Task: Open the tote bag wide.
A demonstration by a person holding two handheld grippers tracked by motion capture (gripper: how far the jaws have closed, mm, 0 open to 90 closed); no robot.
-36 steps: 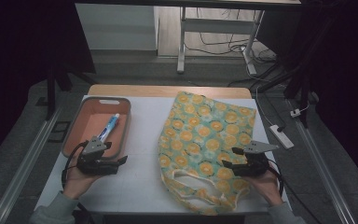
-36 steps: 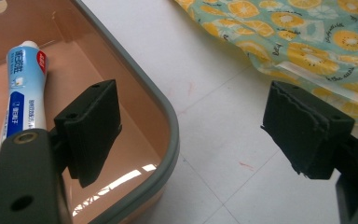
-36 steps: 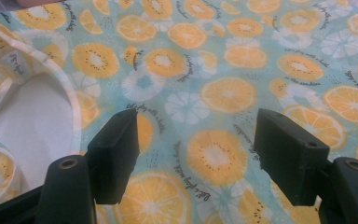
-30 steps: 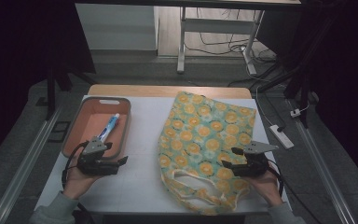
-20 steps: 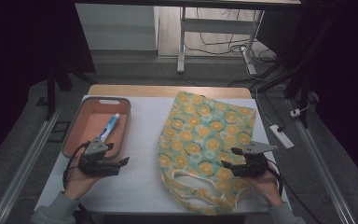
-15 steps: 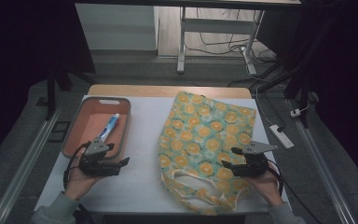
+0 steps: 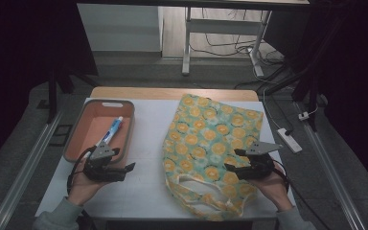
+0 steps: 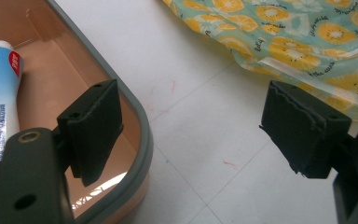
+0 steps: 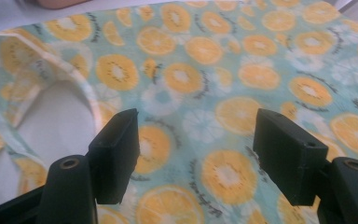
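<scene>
A: On the table's right half, fruit-print bag (image 7: pixel 211 143) lying flat, right gripper (image 7: pixel 239 168) spread above it, pinching nothing.

B: Yep, barely started. Toothpaste (image 7: pixel 112 132) sitting in the orange tray (image 7: pixel 76 148); left gripper (image 7: pixel 124 168) beside the tray, spread too, empty. Probably headed into the bag, hard to say.

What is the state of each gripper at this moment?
Left gripper: open, holding nothing, beside the tray.
Right gripper: open, holding nothing, above the bag.
</scene>
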